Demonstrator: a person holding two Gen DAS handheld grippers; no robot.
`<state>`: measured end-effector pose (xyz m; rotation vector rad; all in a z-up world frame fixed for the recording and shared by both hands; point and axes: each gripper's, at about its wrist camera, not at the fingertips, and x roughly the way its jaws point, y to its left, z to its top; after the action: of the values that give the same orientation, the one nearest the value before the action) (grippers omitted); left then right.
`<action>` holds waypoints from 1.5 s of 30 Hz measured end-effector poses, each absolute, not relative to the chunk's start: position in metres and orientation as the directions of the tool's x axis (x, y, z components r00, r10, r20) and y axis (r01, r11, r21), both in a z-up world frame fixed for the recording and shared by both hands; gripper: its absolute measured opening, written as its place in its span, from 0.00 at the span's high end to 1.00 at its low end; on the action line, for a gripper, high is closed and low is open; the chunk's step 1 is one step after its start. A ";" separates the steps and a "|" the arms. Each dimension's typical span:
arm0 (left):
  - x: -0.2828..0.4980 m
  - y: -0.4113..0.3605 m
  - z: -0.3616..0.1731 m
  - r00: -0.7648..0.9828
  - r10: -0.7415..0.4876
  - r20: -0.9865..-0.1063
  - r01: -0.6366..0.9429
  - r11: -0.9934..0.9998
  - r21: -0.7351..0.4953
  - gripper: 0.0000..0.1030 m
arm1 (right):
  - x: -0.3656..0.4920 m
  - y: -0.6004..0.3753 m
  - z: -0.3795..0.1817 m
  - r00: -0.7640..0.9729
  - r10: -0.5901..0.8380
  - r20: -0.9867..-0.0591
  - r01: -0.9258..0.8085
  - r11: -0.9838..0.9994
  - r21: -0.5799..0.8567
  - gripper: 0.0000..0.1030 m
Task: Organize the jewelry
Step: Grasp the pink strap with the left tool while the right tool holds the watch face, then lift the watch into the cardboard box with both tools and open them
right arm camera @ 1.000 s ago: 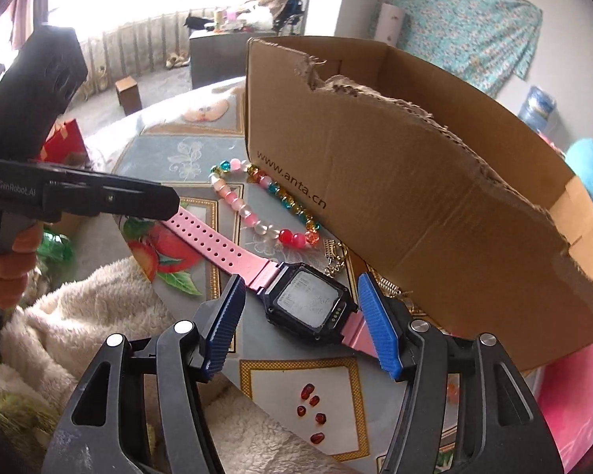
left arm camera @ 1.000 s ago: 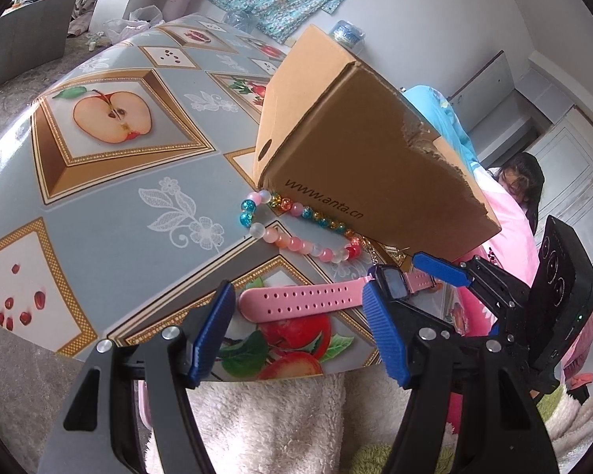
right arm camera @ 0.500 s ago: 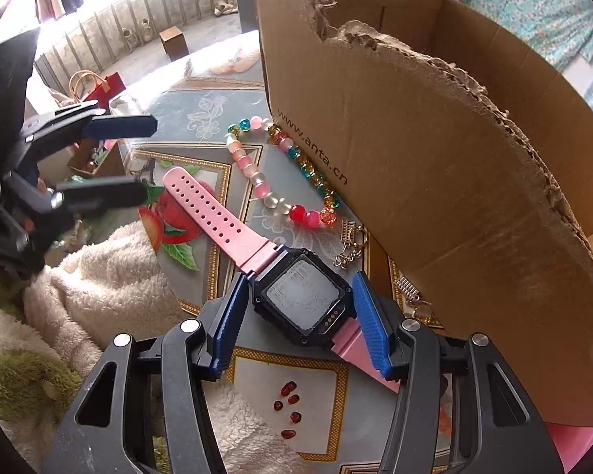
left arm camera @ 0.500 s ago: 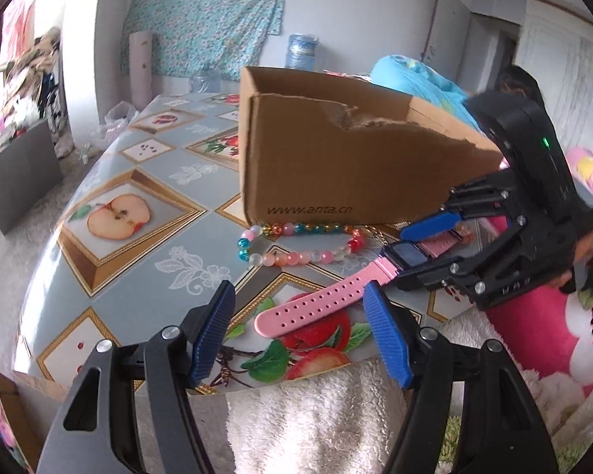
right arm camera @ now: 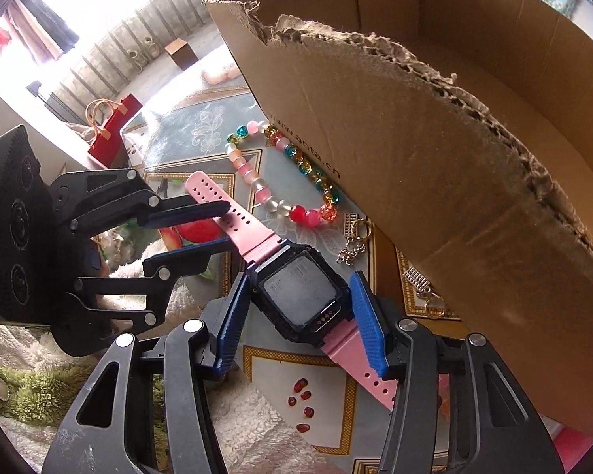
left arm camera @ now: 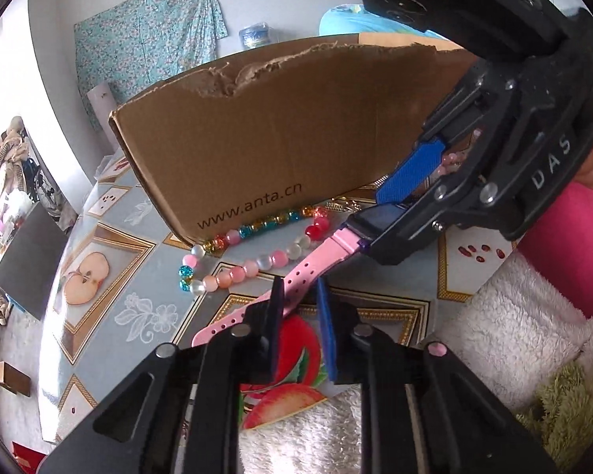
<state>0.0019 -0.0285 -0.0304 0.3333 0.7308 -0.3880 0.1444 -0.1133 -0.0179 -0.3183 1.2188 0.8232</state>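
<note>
A pink-strapped watch with a black square body [right arm camera: 300, 296] lies on the fruit-print table [left arm camera: 110, 300], in front of a torn cardboard box [left arm camera: 276, 130]. My right gripper [right arm camera: 299, 278] is shut on the watch body, a blue pad on each side. My left gripper [left arm camera: 298, 288] comes in from the strap's free end; its jaws are closing and pinch the pink strap [left arm camera: 316, 264] between them. The right wrist view shows the left gripper [right arm camera: 221, 225] across the strap. A bead bracelet [left arm camera: 253, 252] lies against the box's front wall.
Two small metal charms on chains [right arm camera: 354, 237] [right arm camera: 417, 280] lie by the box base. A white fleece blanket [left arm camera: 514, 316] drapes past the table's near edge. The box [right arm camera: 415, 138] stands open-topped, close behind the watch. A red bag [right arm camera: 114, 130] sits on the floor.
My left gripper has rolled, moved in onto the strap and narrowed from wide open to a pinch. The right gripper's pads have drawn in against the watch body.
</note>
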 end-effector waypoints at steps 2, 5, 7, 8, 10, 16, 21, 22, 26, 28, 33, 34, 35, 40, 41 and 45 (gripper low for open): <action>0.008 -0.019 -0.025 0.650 -0.273 -0.709 0.456 0.886 0.077 0.92 | 0.137 -0.117 -0.018 0.141 0.379 -0.915 -0.711 0.682 0.173 0.53; 0.025 -0.001 -0.020 0.576 -0.373 -0.727 0.441 0.891 -0.108 0.93 | 0.124 -0.122 -0.018 0.185 0.380 -0.906 -0.713 0.687 0.143 0.52; 0.036 0.011 -0.019 0.542 -0.423 -0.727 0.422 0.884 -0.199 0.94 | 0.121 -0.127 -0.018 0.222 0.368 -0.903 -0.706 0.699 0.112 0.52; 0.040 0.015 -0.018 0.531 -0.439 -0.725 0.414 0.881 -0.230 0.95 | 0.117 -0.129 -0.019 0.240 0.359 -0.902 -0.703 0.706 0.093 0.52; 0.049 0.022 -0.018 0.519 -0.452 -0.726 0.395 0.880 -0.265 0.95 | 0.111 -0.135 -0.019 0.278 0.344 -0.897 -0.697 0.714 0.058 0.54; 0.063 0.031 -0.017 0.486 -0.477 -0.732 0.368 0.872 -0.324 0.95 | 0.098 -0.145 -0.022 0.409 0.270 -0.872 -0.662 0.745 -0.080 0.78; 0.042 0.023 0.000 0.536 -0.435 -0.724 0.357 0.894 -0.272 1.00 | 0.092 -0.153 -0.012 0.472 0.289 -0.833 -0.614 0.786 -0.075 0.99; 0.040 0.025 0.006 0.543 -0.436 -0.718 0.354 0.894 -0.276 1.00 | 0.090 -0.156 -0.007 0.480 0.296 -0.826 -0.609 0.790 -0.071 0.99; 0.036 0.038 0.042 0.580 -0.462 -0.671 0.357 0.885 -0.300 1.00 | 0.079 -0.163 0.025 0.519 0.346 -0.782 -0.615 0.786 -0.060 0.99; 0.034 0.041 0.063 0.602 -0.479 -0.639 0.368 0.876 -0.310 1.00 | 0.073 -0.163 0.045 0.540 0.373 -0.755 -0.621 0.781 -0.058 0.99; 0.032 0.038 0.092 0.632 -0.483 -0.607 0.404 0.873 -0.274 1.00 | 0.075 -0.169 0.070 0.540 0.424 -0.727 -0.637 0.770 -0.025 0.99; 0.030 0.035 0.092 0.628 -0.478 -0.614 0.410 0.874 -0.261 1.00 | 0.076 -0.169 0.071 0.538 0.421 -0.730 -0.638 0.770 -0.025 0.99; 0.027 0.033 0.090 0.627 -0.468 -0.623 0.413 0.878 -0.243 0.99 | 0.077 -0.170 0.070 0.535 0.415 -0.736 -0.638 0.770 -0.030 0.99; 0.005 0.019 0.065 0.645 -0.345 -0.682 0.402 0.912 -0.081 0.51 | 0.087 -0.151 0.063 0.522 0.377 -0.765 -0.632 0.773 -0.050 0.99; 0.001 0.016 0.059 0.651 -0.325 -0.686 0.404 0.913 -0.049 0.50 | 0.087 -0.149 0.064 0.522 0.378 -0.765 -0.634 0.771 -0.052 0.99; 0.007 0.008 0.035 0.694 -0.188 -0.695 0.338 0.938 0.084 0.50 | 0.083 -0.144 0.074 0.537 0.371 -0.758 -0.645 0.760 -0.085 0.99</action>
<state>0.0068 0.0083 0.0348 0.2119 0.7495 -0.2959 0.0833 -0.1438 0.0744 -0.3786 0.7971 0.6218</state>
